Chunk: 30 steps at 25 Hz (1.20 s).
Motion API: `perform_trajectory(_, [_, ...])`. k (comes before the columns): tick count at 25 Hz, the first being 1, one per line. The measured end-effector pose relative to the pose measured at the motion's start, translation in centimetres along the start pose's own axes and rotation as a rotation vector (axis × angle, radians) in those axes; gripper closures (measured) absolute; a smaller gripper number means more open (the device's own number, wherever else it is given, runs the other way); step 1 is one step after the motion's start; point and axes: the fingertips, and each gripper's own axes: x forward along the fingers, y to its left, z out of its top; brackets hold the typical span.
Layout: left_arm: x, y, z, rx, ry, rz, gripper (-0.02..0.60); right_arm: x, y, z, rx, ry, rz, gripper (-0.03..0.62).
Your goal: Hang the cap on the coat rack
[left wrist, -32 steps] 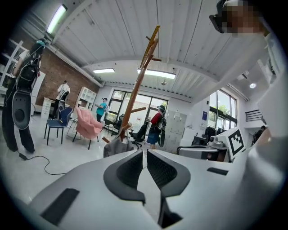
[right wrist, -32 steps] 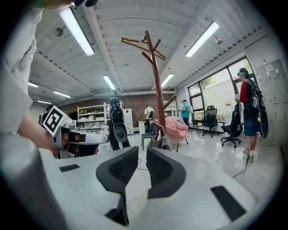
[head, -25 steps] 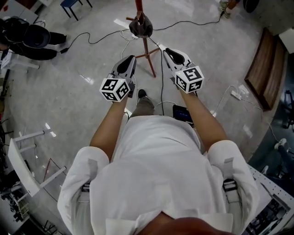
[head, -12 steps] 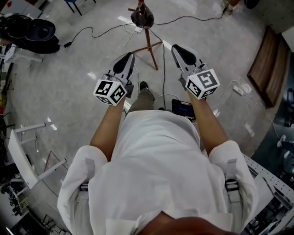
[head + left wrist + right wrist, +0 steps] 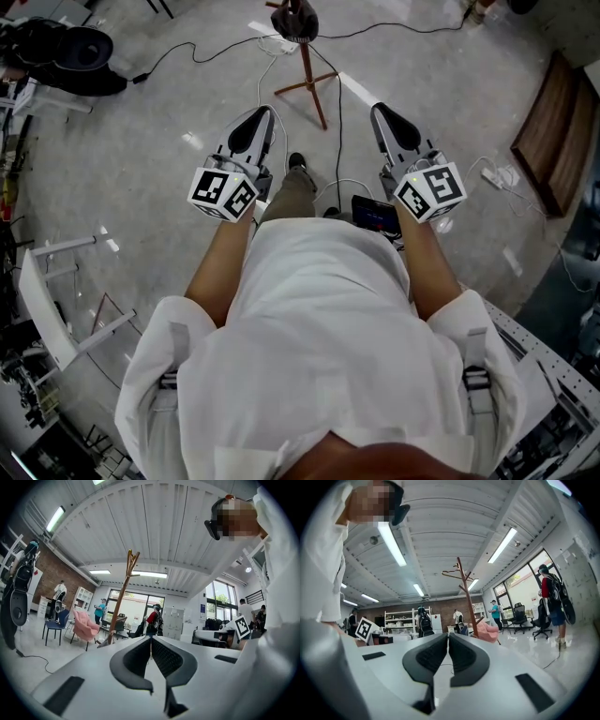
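The wooden coat rack (image 5: 309,70) stands on the floor at the top of the head view, with a dark cap (image 5: 300,19) sitting on it. My left gripper (image 5: 260,114) and right gripper (image 5: 383,111) are held in front of the body, well short of the rack, one on each side of it. Both are shut with nothing between the jaws. The left gripper (image 5: 150,638) in its own view points up past the rack (image 5: 123,592), whose top prongs are bare. The right gripper (image 5: 447,634) likewise sees the rack (image 5: 466,599) farther off.
Black and white cables (image 5: 206,52) run over the grey floor around the rack's feet. A power strip (image 5: 495,176) and a wooden panel (image 5: 553,131) lie to the right. A white frame (image 5: 56,300) stands at the left, dark bags (image 5: 70,52) at the top left. Several people stand far off.
The rack with the cap has slid toward the top edge of the head view. Both grippers have dropped back toward the body, the right one moving outward to the right. Both stayed shut.
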Motion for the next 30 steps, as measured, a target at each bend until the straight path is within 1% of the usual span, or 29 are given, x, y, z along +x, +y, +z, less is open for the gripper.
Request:
perform_trajectory(1, [-0.2,-0.2,-0.3,0.000,0.008,-0.001,0.558,-0.4,0.0,-0.1,0.018,-0.004,0.002,0.565])
perform_trajectory(4, [-0.6,-0.9,-1.0,-0.009,0.026,-0.004,0.558,-1.5,0.0,-0.3,0.013,-0.020,0.012,0.566])
perform_trajectory(10, [-0.6,-2.3,-2.1,0.022,0.056,-0.023,0.558,-2.8,-0.7,-1.4,0.017,-0.016,-0.007,0.568])
perform_trajectory(16, [-0.5,-2.9,-3.0,0.018,0.078,-0.043,0.560,-3.0,-0.5,-2.4,0.029,-0.014,0.002,0.569])
perform_trajectory(19, [-0.2,-3.1,-3.1,0.015,0.084,-0.053,0.560,-3.1,-0.7,-2.4,0.034,-0.019,0.000,0.569])
perform_trajectory(22, [0.1,-2.9,-3.2,-0.002,0.085,-0.048,0.560,-3.0,-0.9,-2.2,0.038,-0.022,0.005,0.569])
perform_trajectory(30, [-0.1,-2.7,-3.2,-0.013,0.082,-0.030,0.560,-2.7,-0.9,-2.0,0.064,-0.027,0.032,0.569])
